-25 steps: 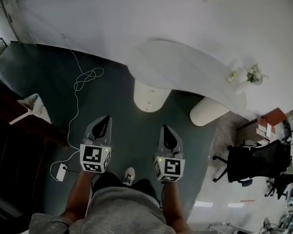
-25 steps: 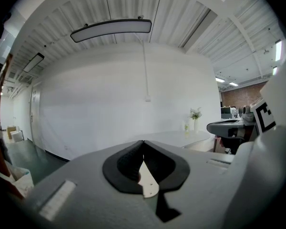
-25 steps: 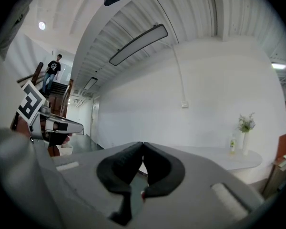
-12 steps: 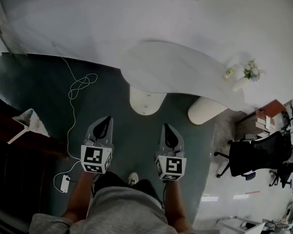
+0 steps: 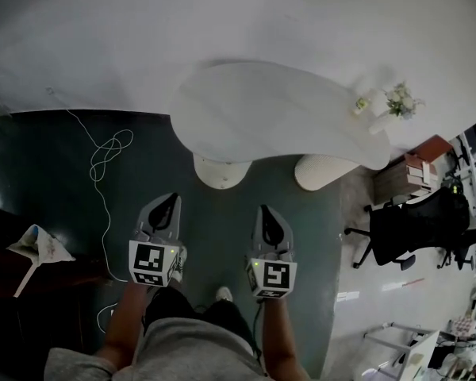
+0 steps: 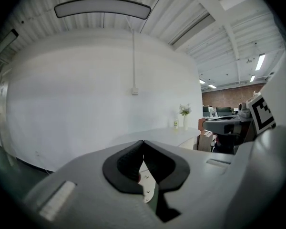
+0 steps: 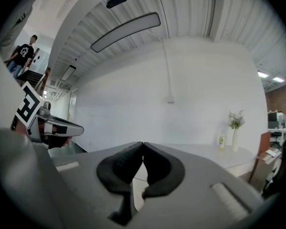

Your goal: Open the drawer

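Observation:
I cannot make out a drawer in any view. In the head view my left gripper [image 5: 168, 201] and right gripper [image 5: 268, 211] are held side by side over the dark floor, pointing toward a white curved table [image 5: 278, 113]. The left gripper [image 6: 143, 142] has its dark pads meeting at the tips with nothing between them. The right gripper [image 7: 143, 144] is shut the same way and holds nothing. Each gripper view looks across the table [image 6: 157, 135] [image 7: 214, 151] to a plain white wall.
A vase of flowers [image 5: 398, 101] and a small bottle [image 5: 362, 103] stand at the table's right end. A brown cabinet [image 5: 412, 177] and a black office chair [image 5: 412, 228] are at the right. Dark furniture [image 5: 16, 284] with a white paper [image 5: 36, 244] is at the left, near a white cable [image 5: 103, 153].
The head view has shifted: the table and floor cable now sit lower and further left. Both grippers stay side by side and shut.

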`<state>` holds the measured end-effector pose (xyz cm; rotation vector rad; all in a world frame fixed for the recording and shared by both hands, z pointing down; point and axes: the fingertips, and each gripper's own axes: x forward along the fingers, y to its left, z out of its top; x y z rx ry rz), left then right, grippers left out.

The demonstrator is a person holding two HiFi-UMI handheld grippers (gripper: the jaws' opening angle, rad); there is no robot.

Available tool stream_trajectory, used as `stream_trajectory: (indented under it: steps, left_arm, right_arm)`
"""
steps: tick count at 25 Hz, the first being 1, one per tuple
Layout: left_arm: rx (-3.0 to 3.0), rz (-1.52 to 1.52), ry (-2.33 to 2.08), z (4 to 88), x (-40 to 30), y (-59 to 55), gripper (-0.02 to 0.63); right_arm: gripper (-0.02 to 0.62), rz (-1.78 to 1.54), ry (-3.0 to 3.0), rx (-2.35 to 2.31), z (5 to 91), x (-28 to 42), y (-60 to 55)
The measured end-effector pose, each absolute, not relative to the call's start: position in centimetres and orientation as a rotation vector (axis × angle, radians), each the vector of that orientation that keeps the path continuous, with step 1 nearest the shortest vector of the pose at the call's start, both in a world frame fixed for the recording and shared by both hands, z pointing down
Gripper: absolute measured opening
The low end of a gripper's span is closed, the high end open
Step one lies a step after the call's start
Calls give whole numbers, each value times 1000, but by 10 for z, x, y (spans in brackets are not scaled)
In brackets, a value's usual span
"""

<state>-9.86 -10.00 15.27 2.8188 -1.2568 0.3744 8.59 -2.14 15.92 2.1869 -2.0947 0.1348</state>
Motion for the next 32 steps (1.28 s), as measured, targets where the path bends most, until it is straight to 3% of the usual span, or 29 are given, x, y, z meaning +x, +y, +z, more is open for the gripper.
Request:
stream_trajectory:
  steps: [21,32]
  left_arm:
    - [2795,490,-1063,380,-51,-207,9]
    - [2768,508,-1071,508,-62,-228,9]
  right_arm:
    - [5,299,-1972,2171,379,113,-133]
    - [5,328,-1954,2074,521,105,-158]
